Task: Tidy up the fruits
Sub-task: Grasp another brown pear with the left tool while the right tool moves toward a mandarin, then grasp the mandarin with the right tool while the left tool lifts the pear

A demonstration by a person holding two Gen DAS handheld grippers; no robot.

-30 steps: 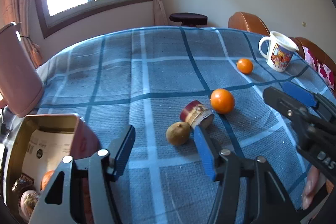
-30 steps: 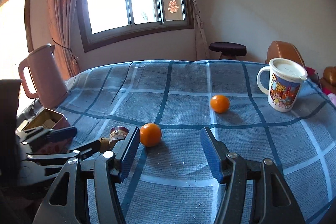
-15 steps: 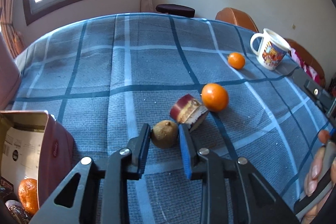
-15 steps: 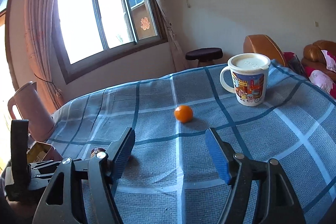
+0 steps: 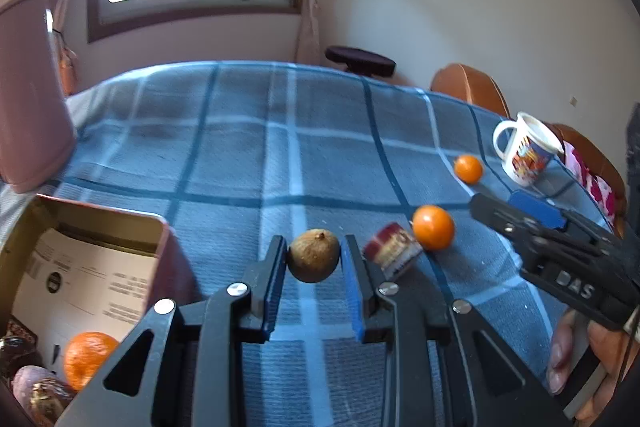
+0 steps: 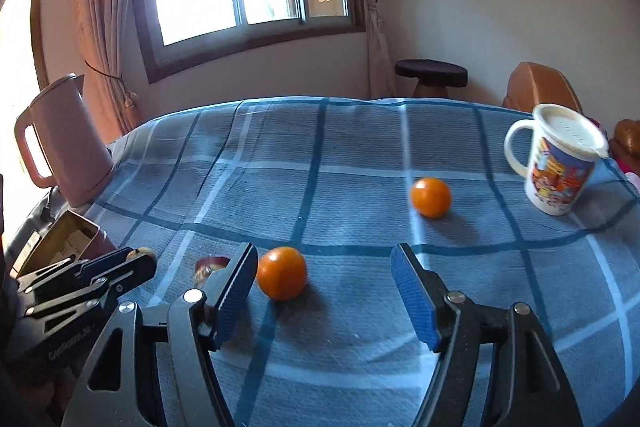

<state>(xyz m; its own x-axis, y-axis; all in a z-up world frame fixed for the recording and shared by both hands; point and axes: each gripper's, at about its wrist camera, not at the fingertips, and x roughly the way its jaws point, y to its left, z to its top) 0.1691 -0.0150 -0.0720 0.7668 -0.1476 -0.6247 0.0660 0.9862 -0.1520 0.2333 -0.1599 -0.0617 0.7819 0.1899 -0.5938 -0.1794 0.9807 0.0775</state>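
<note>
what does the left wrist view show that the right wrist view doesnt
Only the left wrist view: the left claw shut on a brown fruit, and an orange inside the tin.
Only the right: the pink jug's handle and the open right claw.
Both: two loose oranges, the mug, the checked cloth.

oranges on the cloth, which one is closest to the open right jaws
The orange just ahead of the right gripper, by its left finger. The other orange lies farther off, toward the mug.
</note>
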